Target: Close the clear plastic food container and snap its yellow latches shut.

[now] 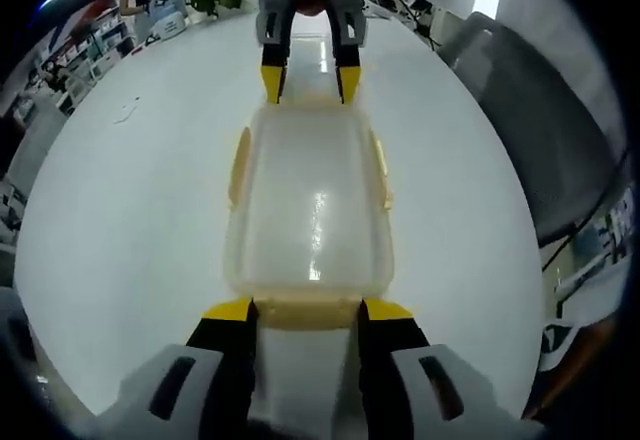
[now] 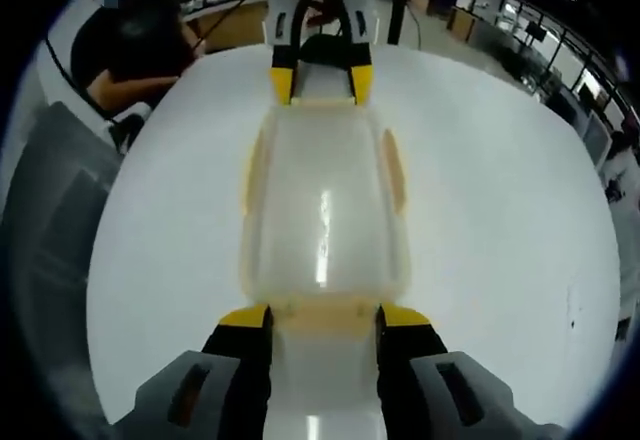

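Clear container lidded on white table — gripper at each end

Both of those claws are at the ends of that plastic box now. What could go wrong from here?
The container sits loose on a smooth white table, so uneven pushing from the left gripper and right gripper could slide or twist it. The end latches lie between open jaws, so pressing may miss them. The side latches look unsnapped; the lid may lift.

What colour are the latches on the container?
Pale yellow latches on the clear container, best seen in the right gripper view.
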`<state>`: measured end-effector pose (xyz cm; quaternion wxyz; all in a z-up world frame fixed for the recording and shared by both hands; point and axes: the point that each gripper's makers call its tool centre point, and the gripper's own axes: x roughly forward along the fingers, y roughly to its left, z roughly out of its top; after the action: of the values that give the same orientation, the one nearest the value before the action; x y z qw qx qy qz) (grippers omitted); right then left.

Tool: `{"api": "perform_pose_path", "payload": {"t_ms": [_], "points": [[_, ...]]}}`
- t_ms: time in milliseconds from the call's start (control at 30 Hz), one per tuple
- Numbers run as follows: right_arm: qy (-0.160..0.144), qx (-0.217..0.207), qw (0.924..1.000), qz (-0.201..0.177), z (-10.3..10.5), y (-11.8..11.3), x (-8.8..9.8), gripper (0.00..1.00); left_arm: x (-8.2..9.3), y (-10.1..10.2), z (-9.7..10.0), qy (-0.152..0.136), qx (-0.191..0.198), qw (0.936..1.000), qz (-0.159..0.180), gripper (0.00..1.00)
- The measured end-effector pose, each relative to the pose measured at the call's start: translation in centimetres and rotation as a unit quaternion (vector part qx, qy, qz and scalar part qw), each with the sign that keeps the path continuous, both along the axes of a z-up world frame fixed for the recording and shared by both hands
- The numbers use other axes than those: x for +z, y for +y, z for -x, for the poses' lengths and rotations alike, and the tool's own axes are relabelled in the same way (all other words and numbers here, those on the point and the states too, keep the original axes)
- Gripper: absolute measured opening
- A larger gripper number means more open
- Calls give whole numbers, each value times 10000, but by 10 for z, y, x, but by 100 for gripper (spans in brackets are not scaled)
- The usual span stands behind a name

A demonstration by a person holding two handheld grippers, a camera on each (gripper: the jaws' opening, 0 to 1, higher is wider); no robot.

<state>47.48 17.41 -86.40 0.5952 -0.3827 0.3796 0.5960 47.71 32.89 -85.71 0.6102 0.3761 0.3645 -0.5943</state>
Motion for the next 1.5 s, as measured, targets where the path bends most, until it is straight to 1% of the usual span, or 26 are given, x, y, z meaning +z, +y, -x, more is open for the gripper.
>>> {"api": "perform_pose_path", "payload": {"t_ms": [100, 200, 367, 500, 567, 600, 633, 733, 867, 1033, 1100, 1333, 1500], "points": [[6, 3, 10000, 23, 0, -1, 0, 41, -1, 0, 0, -40, -41, 10000, 0, 40], [15, -3, 10000, 89, 0, -1, 0, 41, 0, 0, 0, -21, -32, 10000, 32, 40], [-4, -8, 9997, 229, 0, -2, 0, 40, -1, 0, 1, -50, 5, 10000, -20, 40], [2, -30, 9998, 195, 0, -3, 1, 39, 0, 1, 0, -42, 90, 9999, 9, 39], [-2, -97, 9996, 274, 0, -2, 1, 39, 0, 0, 1, -84, 93, 9999, -11, 39], [-9, -94, 9995, 304, 0, -2, 1, 39, 0, 1, 1, -84, 168, 9998, -43, 39], [-29, -86, 9993, 363, 1, -2, 1, 39, 0, 1, 1, -108, 137, 9998, -43, 39], [-12, -78, 9994, 335, 0, -4, 1, 39, 1, 0, 1, -101, 166, 9997, -139, 39], [-32, -48, 9995, 324, 0, -5, 1, 39, 1, 0, 3, -102, 220, 9996, -177, 39], [51, -49, 9994, 348, 5, -8, 2, 39, 0, -3, 7, -111, 177, 9995, -240, 39], [85, -62, 9994, 335, 6, -9, 3, 39, 2, -4, 8, -126, 160, 9995, -254, 39], [37, -54, 9997, 253, 2, -13, 12, 39, 11, -7, 5, -207, 205, 9992, -287, 39], [-6, -76, 9998, 201, 1, -17, 17, 39, 20, -11, 2, -274, 164, 9990, -318, 39]]}}
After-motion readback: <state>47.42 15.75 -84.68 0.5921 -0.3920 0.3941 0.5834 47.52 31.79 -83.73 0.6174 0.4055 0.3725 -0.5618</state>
